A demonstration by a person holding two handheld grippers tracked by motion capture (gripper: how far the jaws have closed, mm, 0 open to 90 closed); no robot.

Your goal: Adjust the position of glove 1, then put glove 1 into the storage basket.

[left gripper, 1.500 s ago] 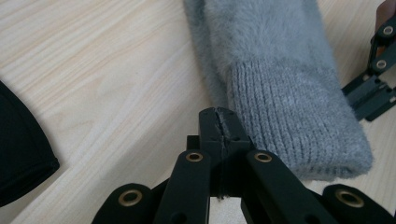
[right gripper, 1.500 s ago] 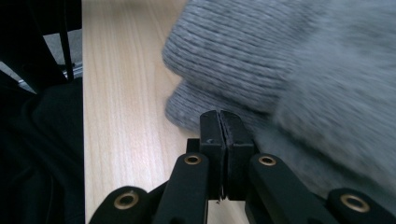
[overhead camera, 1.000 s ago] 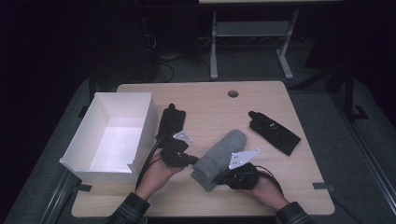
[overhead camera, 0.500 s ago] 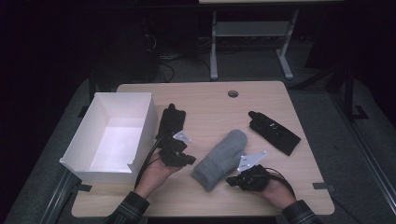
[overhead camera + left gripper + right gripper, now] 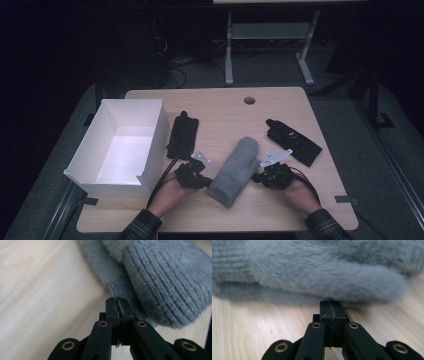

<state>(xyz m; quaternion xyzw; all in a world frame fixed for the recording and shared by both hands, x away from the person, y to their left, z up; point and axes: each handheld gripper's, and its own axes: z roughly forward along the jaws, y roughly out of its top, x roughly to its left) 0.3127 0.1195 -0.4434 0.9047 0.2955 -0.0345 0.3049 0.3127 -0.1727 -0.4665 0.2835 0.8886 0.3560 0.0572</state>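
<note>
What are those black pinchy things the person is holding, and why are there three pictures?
They are hand-held tools with two black jaws each. One picture looks down from above the wooden table. The other two come from small cameras riding on the tools. The left gripper has its jaws pinched on the cuff edge of a grey mitten. The right gripper has its jaws shut at the mitten's fuzzy side; whether it pinches any fabric is unclear. Also lying there: a white box and two black gloves.
</note>
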